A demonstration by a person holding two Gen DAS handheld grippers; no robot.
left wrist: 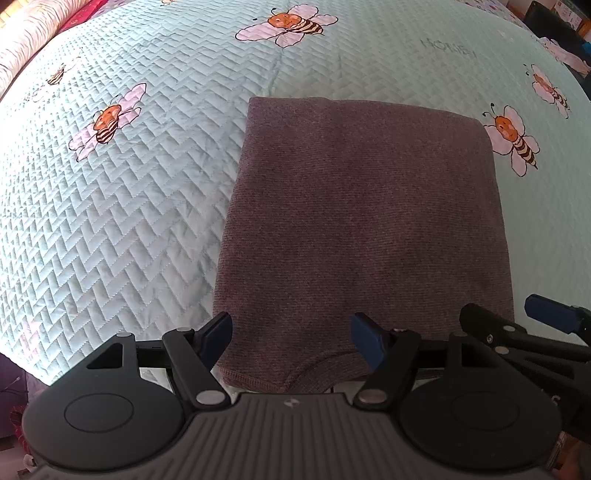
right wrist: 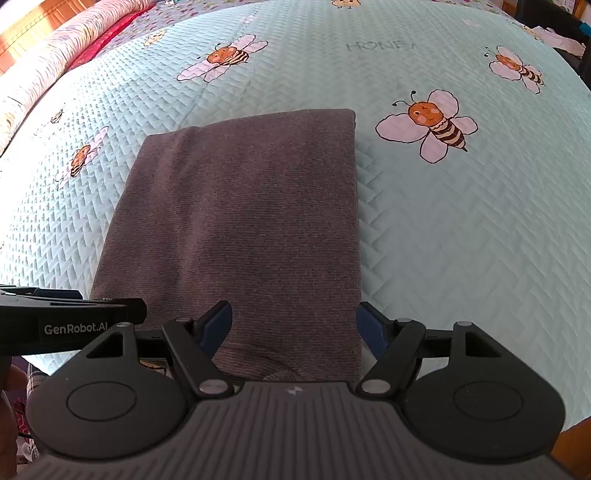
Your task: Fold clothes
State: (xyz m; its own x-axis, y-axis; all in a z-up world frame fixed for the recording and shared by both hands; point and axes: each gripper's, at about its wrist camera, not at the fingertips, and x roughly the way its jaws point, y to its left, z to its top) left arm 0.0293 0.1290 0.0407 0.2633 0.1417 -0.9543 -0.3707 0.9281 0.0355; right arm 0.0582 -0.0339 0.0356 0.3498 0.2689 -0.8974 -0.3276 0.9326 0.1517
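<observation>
A brown-grey knit garment (left wrist: 365,229) lies folded into a neat rectangle on the pale green quilt; it also shows in the right wrist view (right wrist: 243,236). My left gripper (left wrist: 291,338) is open and empty, its blue-padded fingers held over the garment's near left corner. My right gripper (right wrist: 295,328) is open and empty over the garment's near right corner. The right gripper also shows at the right edge of the left wrist view (left wrist: 517,325). The left gripper's body shows at the left of the right wrist view (right wrist: 70,325).
The quilt (left wrist: 129,206) carries bee prints (right wrist: 428,122) and covers the bed. Rolled pink and red bedding (right wrist: 66,40) lies at the far left. Dark objects (left wrist: 554,29) sit past the far right edge. The bed's near edge is under the grippers.
</observation>
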